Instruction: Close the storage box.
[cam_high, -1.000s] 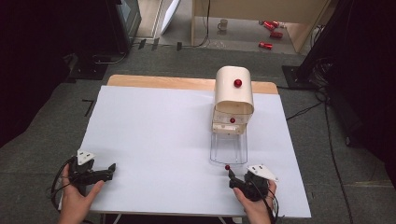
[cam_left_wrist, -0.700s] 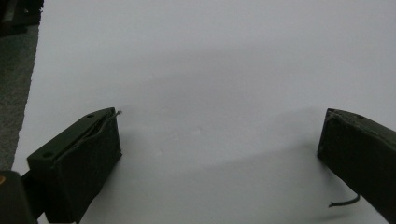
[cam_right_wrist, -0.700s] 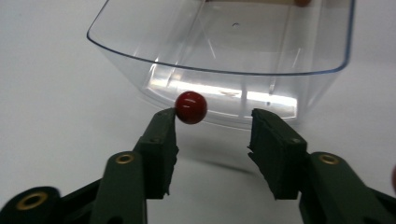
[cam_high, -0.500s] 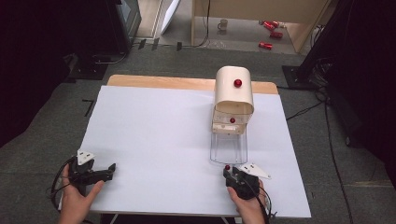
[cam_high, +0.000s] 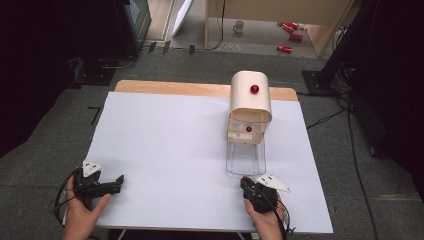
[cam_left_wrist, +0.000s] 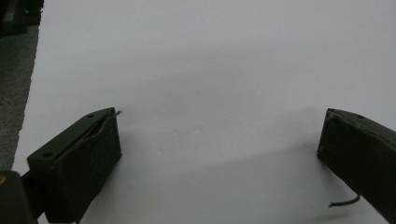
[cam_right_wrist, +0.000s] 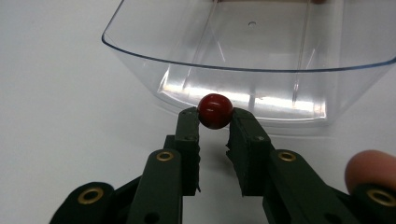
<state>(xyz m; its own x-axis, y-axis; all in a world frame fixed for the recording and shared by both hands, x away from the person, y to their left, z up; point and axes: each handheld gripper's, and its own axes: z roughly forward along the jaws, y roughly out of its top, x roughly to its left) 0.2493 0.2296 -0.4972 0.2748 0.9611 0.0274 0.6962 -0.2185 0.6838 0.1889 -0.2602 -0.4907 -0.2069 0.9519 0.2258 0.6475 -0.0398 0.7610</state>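
Note:
A small red ball (cam_right_wrist: 215, 110) sits pinched between the tips of my right gripper (cam_right_wrist: 215, 117), whose jaws have just been closing onto it. In the high view the right gripper (cam_high: 246, 182) rests low on the white table cover, just in front of a clear plastic tray (cam_high: 245, 161), with the red ball (cam_high: 245, 179) at its tip. The tray's curved rim (cam_right_wrist: 243, 66) stands right behind the ball. My left gripper (cam_high: 119, 181) lies at the front left of the table, and the left gripper (cam_left_wrist: 219, 140) has its jaws spread wide over bare white cover.
A cream dome-topped box (cam_high: 250, 102) stands behind the tray, with a red knob (cam_high: 254, 89) on top and another red ball (cam_high: 248, 129) in its front opening. The white cover (cam_high: 165, 145) spans the table. Dark stands and cables surround the table.
My right gripper has shifted left to the red ball in front of the tray and shut on it. The left gripper has stayed put.

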